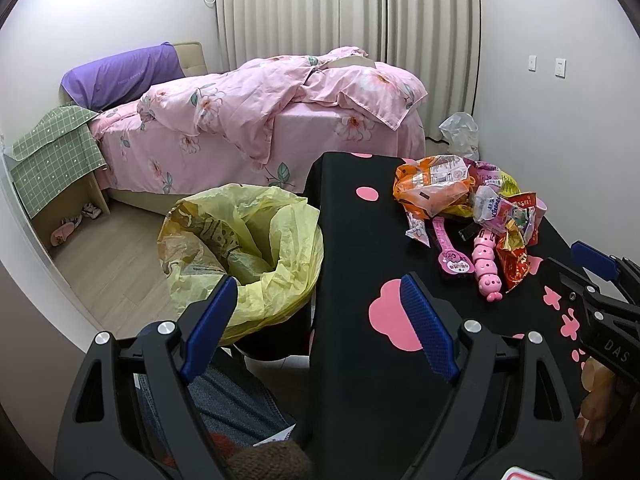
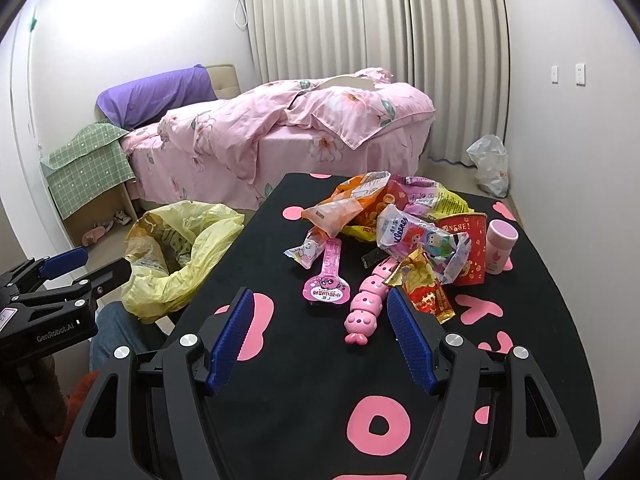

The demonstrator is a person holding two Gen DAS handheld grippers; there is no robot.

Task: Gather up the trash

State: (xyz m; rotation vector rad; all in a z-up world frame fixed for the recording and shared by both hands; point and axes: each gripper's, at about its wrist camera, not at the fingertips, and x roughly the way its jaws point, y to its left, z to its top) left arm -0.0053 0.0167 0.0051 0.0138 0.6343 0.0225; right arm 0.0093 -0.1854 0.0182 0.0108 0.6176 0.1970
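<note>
A pile of wrappers lies on the black table with pink shapes (image 2: 328, 380): an orange bag (image 2: 348, 204), a Kleenex pack (image 2: 420, 236), a red snack wrapper (image 2: 428, 296) and a red paper cup (image 2: 468, 252). A pink caterpillar toy (image 2: 366, 308) and a pink tag (image 2: 326, 286) lie in front. A bin lined with a yellow bag (image 1: 248, 248) stands left of the table. My right gripper (image 2: 320, 340) is open and empty above the table, short of the toy. My left gripper (image 1: 320, 320) is open and empty over the table's left edge, beside the bin.
A pink bottle (image 2: 500, 246) stands at the pile's right. A bed with pink bedding (image 1: 260, 120) is behind, a low stand with green cloth (image 1: 56, 152) at left, a clear plastic bag (image 2: 490, 164) on the floor by the curtain.
</note>
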